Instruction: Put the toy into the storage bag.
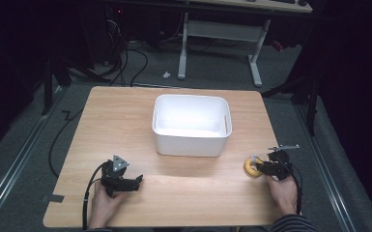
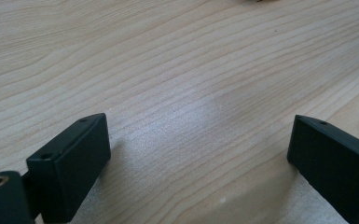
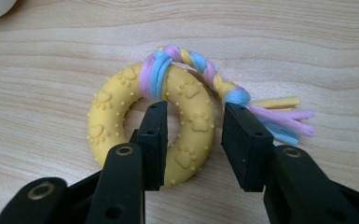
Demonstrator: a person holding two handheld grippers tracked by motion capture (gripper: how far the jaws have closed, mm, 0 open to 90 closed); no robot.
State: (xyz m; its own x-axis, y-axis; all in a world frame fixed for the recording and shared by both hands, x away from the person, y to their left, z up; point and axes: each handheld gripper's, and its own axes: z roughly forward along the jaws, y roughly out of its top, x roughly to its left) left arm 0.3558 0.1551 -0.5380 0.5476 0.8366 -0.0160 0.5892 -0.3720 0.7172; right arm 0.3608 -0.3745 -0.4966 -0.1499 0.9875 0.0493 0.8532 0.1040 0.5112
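Fingers (image 3: 155,140) of the right gripper (image 3: 193,116) straddle one side of the yellow ring (image 3: 109,116), one inside its hole, not yet pinching; only this view shows its braided tail (image 3: 205,67). Left gripper (image 2: 198,140) rests spread over bare table (image 2: 168,70). From above, the ring (image 1: 251,167) lies right of the white bin (image 1: 192,142).

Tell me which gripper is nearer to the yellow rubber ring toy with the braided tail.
The right gripper: its jaws straddle one side of the yellow rubber ring toy. The left gripper rests far across the table.
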